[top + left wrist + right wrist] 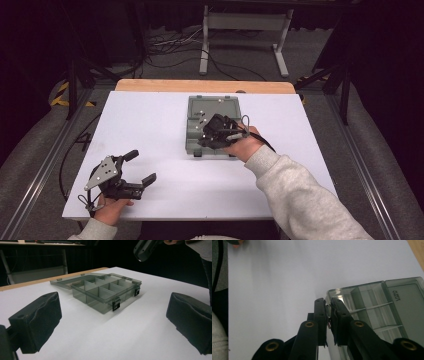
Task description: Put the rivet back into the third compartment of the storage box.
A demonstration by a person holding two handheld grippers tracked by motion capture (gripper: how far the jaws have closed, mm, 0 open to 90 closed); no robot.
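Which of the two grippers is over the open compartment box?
The right gripper, jaws shut, above the compartment box; the left gripper sits open near the table's front edge.

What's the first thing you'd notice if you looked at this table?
A see-through grey box with little compartments sits open in the middle of the white table, its lid lying flat behind it. The right gripper hangs just above it, jaws shut. Near the front left corner, the left gripper waits with jaws wide apart.
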